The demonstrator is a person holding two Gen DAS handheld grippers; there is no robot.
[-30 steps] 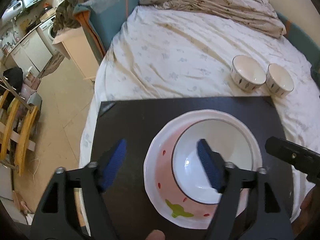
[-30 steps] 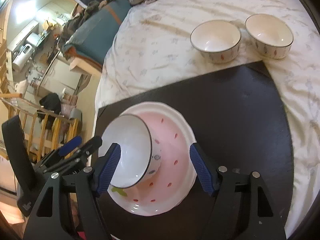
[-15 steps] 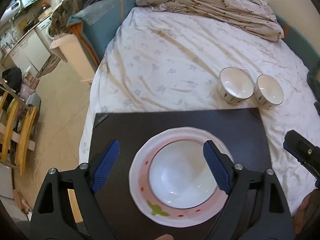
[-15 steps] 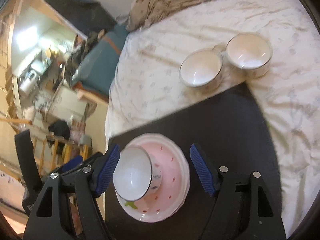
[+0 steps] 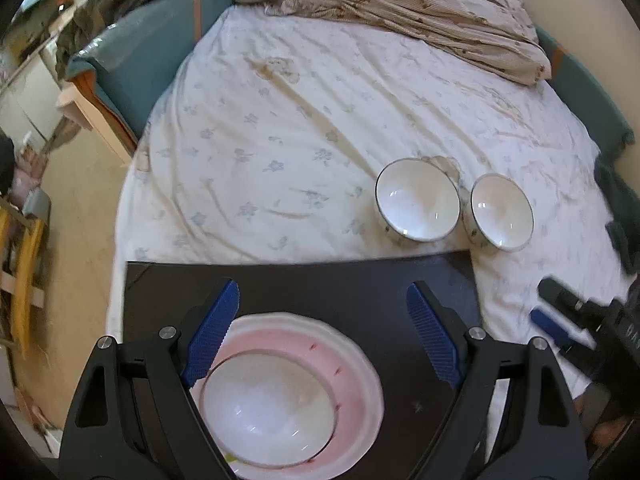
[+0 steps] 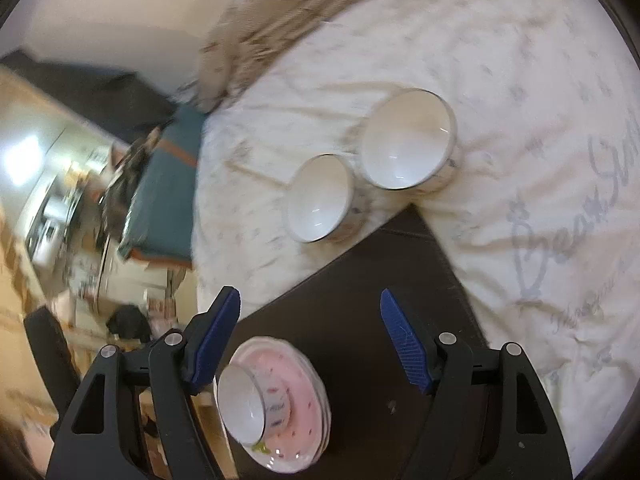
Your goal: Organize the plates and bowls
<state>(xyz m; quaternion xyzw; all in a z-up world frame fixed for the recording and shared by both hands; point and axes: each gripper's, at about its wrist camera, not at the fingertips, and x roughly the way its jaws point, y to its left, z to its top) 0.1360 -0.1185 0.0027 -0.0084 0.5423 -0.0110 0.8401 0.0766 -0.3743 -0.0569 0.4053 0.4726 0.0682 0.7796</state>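
Script (image 6: pixel 576 216) on bedsheet (image 6: pixel 480 60) begins "Bea", rest blurred

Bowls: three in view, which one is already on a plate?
The bowl on the pink plate on the black board; the other two bowls sit on the bedsheet.
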